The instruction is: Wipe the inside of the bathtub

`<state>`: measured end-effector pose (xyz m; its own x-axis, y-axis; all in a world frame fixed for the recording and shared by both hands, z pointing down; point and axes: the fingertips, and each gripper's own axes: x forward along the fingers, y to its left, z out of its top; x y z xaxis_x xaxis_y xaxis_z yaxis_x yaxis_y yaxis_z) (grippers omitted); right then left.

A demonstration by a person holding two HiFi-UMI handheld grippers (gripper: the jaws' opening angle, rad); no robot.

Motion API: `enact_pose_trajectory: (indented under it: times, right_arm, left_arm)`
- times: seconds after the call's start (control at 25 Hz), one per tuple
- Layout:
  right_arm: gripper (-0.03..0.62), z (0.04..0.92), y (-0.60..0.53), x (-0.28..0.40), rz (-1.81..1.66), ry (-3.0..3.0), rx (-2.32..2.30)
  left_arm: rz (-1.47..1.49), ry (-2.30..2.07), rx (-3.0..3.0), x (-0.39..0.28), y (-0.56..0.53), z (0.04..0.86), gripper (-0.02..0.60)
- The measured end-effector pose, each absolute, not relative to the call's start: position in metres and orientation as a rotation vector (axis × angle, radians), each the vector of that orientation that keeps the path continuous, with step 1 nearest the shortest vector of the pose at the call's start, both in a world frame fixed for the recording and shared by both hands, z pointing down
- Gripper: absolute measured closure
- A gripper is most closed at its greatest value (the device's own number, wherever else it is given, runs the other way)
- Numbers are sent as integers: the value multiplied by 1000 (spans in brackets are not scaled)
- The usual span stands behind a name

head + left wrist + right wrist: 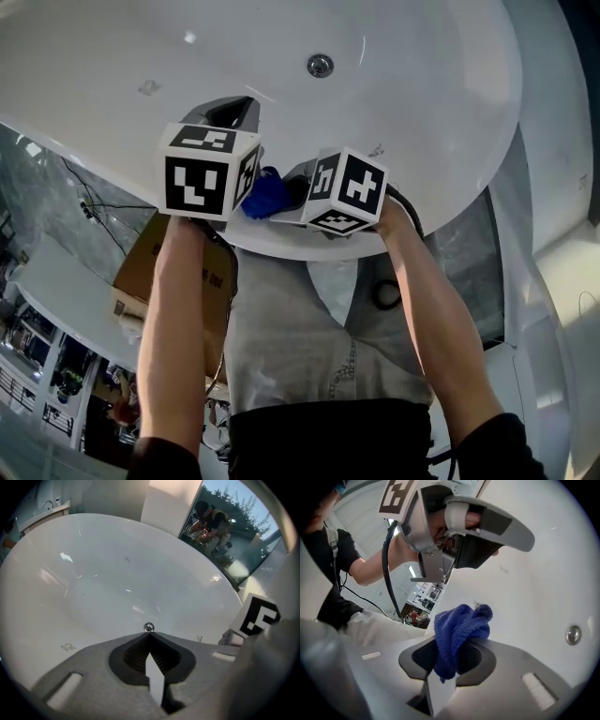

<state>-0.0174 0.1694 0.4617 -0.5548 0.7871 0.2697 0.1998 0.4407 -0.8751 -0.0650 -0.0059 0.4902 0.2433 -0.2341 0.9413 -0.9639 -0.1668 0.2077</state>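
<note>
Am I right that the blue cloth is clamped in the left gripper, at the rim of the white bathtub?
Not quite: the blue cloth is clamped in the right gripper, as the right gripper view shows. The left gripper is shut on nothing. The rest holds: it is at the rim of the white bathtub.

No word or number can be read anywhere. The left marker cube (pixel 208 169) and the right marker cube (pixel 345 190) carry only black-and-white square patterns, not letters. The cardboard box (pixel 141 267) at near left has dark print on its side, too blurred to read. Small grey marks on the bathtub (pixel 422 84) wall are too small to read.
</note>
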Motion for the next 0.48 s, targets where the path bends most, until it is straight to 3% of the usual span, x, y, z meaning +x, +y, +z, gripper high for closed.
enact_pose_trajectory:
  times: [0.48]
  right_arm:
    - [502, 532, 86, 1, 926, -2030, -562]
  left_arm:
    - [956, -1159, 1546, -61, -8, 512, 577]
